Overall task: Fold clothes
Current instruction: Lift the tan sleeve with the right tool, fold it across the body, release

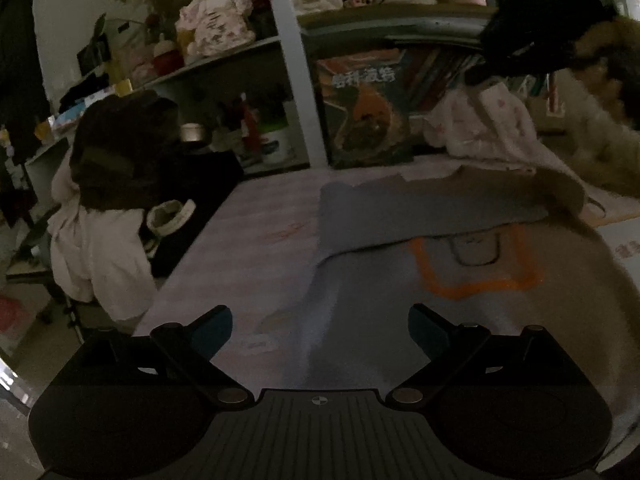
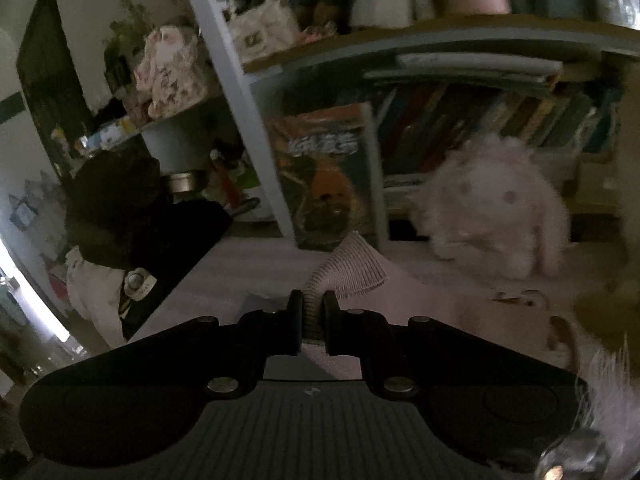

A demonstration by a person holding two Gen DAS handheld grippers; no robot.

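The right gripper (image 2: 312, 320) pinches a ribbed knit cuff (image 2: 346, 270), its fingers clenched on the fabric. The left gripper (image 1: 320, 330) gapes released above the soft grey garment (image 1: 400, 216) with an orange outline print, spread on the table (image 1: 256, 232). Beyond sits a fluffy pink plush (image 2: 496, 208) beneath the bookshelf (image 2: 472, 40).

A pale grey-blue garment (image 1: 420, 216) lies spread on the table, in dim light. One flap is folded over itself, making a smooth rectangular layer across the upper part. Below the fold, an orange outlined shape with a dark line drawing inside it shows on the fabric. The cloth runs down toward the near edge of the left wrist view. In the right wrist view, a ribbed pinkish cuff (image 2: 348, 272) is pinched upright, its free end fanning outward above the table surface.
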